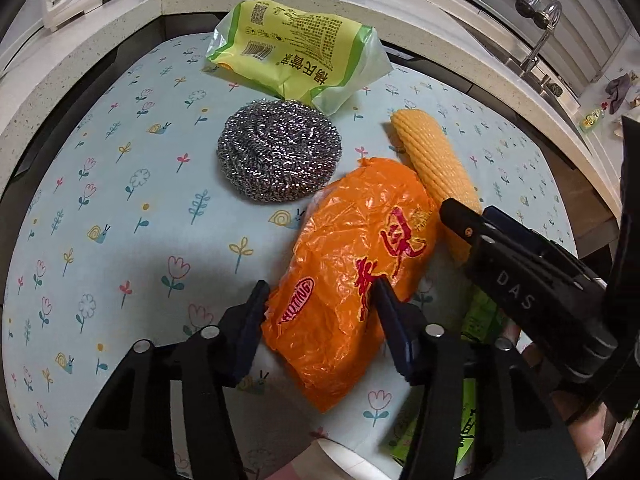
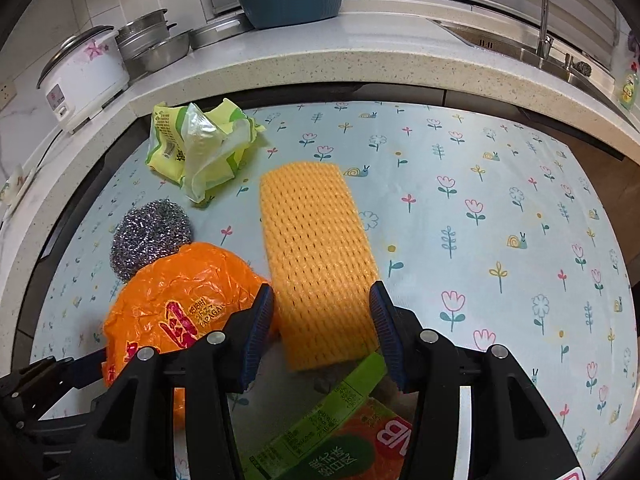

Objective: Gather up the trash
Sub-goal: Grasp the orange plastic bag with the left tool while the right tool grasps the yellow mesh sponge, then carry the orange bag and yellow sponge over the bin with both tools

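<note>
The left gripper (image 1: 320, 300) clamps a crinkled orange plastic bag (image 1: 352, 264); beyond it sit a round steel scourer (image 1: 280, 150) and green wrapper (image 1: 292, 48). The right gripper (image 2: 320, 300) straddles a ridged yellow sponge (image 2: 316, 256), jaws apart, pads not clearly touching.

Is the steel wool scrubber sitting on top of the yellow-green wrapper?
No, the steel wool scrubber lies directly on the floral tablecloth, nearer the camera than the yellow-green wrapper, not on top of it.

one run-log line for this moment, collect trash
left gripper: jaws astride orange plastic bag, grip unclear | right gripper: open over yellow foam net | steel scourer, green wrapper: untouched on mat
</note>
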Action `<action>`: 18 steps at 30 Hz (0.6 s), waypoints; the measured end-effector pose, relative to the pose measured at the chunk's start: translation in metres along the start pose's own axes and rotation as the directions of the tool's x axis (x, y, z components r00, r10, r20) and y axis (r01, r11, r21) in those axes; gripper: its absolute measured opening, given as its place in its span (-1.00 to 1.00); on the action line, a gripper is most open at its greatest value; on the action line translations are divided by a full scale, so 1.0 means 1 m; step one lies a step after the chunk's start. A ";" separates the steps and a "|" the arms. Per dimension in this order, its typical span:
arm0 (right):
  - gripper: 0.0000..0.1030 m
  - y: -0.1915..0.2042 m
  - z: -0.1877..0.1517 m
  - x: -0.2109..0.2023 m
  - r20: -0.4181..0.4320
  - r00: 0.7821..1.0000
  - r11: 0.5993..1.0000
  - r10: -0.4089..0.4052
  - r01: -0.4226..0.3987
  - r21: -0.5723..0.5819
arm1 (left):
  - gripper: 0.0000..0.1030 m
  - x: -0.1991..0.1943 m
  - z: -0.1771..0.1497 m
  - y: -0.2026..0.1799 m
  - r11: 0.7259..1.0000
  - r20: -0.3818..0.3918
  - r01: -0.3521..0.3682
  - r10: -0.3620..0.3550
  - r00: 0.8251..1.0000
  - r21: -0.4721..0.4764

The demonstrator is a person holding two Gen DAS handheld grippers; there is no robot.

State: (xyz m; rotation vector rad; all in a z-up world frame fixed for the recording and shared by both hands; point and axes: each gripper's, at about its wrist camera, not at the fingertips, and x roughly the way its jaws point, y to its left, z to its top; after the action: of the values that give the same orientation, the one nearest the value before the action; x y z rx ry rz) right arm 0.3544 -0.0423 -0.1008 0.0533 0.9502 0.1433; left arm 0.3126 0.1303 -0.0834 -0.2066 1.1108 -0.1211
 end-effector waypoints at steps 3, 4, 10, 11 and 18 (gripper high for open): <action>-0.24 -0.001 0.000 0.001 0.006 1.000 1.000 -0.005 0.005 -0.008 | -0.37 -0.003 0.001 -0.005 1.000 0.003 0.027 -0.027 1.000 0.016; -0.41 -0.001 0.000 0.001 0.006 1.000 1.000 -0.008 0.008 -0.010 | -0.40 -0.004 0.002 -0.007 0.999 0.005 0.030 -0.030 1.000 0.019; -0.61 -0.017 0.000 -0.013 0.024 1.000 0.999 0.007 -0.008 0.037 | -0.47 -0.018 0.003 -0.019 0.999 0.039 0.037 -0.038 0.999 0.031; -0.61 -0.020 -0.001 -0.018 0.033 0.999 0.999 0.005 -0.006 0.045 | -0.47 -0.021 0.003 -0.022 0.999 0.046 0.037 -0.038 0.998 0.034; -0.62 -0.044 -0.006 -0.063 0.093 0.996 0.996 -0.008 -0.001 0.091 | -0.47 -0.045 0.001 -0.054 0.996 0.084 0.054 -0.060 0.995 0.074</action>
State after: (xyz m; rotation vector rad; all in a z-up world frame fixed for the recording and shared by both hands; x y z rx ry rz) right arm 0.3174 -0.0952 -0.0584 0.1408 0.8634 0.0933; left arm 0.2941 0.0869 -0.0317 -0.1778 1.0133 -0.2014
